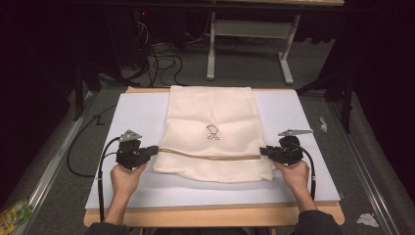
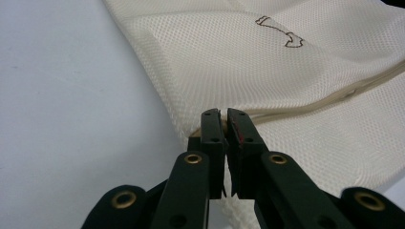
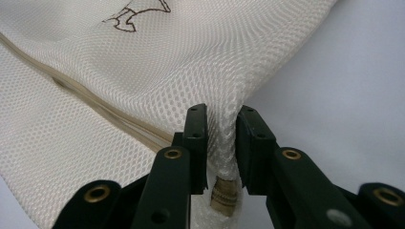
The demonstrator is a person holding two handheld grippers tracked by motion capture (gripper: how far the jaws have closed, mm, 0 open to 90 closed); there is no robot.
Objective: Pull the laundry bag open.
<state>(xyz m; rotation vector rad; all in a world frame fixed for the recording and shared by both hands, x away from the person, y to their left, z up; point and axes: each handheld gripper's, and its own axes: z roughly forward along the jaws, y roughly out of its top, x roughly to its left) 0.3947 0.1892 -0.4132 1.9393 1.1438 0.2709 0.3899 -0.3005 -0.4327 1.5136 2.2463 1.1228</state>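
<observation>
1. We see a cream mesh fabric bag (image 1: 210, 132) lying flat at the centre of the white rectangular table mat (image 1: 137, 112), its far end at 12 o'clock reaching the mat's far edge.
2. Its weave is a fine open net, and a small brown outline emblem (image 1: 212, 131) sits near its middle.
3. A beige seam band (image 1: 210, 155) crosses it from 9 to 3 o'clock, with a folded flap lying below it toward 6 o'clock.
4. Our left gripper (image 2: 223, 119) has its jaws pinched tight on the bag's 9 o'clock edge, at the band's end.
5. Our right gripper (image 3: 222, 117) has its jaws clamped on bunched mesh at the 3 o'clock edge, the band's end hanging between them.
</observation>
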